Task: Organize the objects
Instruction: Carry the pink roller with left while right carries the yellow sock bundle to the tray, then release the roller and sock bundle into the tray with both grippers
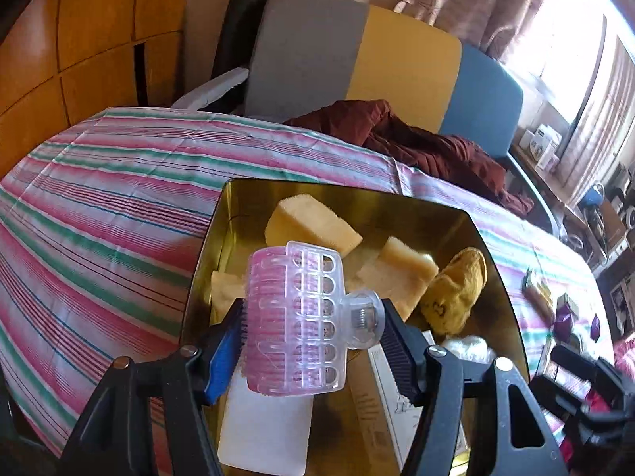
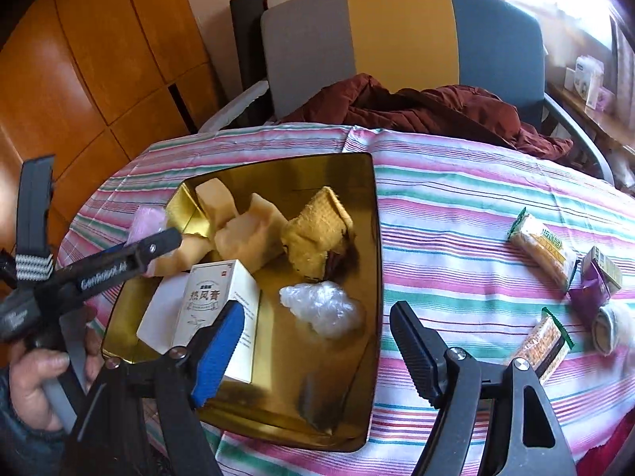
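My left gripper (image 1: 313, 317) is shut on a clear pink hair clip (image 1: 293, 317) and holds it above the left part of a gold tray (image 1: 349, 194). In the tray lie pale sponges (image 1: 313, 224), a yellow cloth (image 1: 456, 293) and a white box (image 1: 266, 428). My right gripper (image 2: 315, 313) stands open over the same tray (image 2: 375, 277), nothing between its fingers. Below it are the white box (image 2: 214, 297), a wad of clear plastic (image 2: 321, 309), the yellow cloth (image 2: 313, 238) and sponges (image 2: 254, 230). The right wrist view shows the left gripper (image 2: 158, 242) with the clip (image 2: 149, 218), held by a hand (image 2: 35, 373).
On the striped tablecloth (image 2: 456, 206) right of the tray lie two snack packets (image 2: 541, 252) (image 2: 545, 345), a purple packet (image 2: 591, 293), a small box (image 2: 605, 265) and a roll (image 2: 611, 329). A chair (image 2: 397, 39) with a maroon garment (image 2: 436, 111) stands behind the table.
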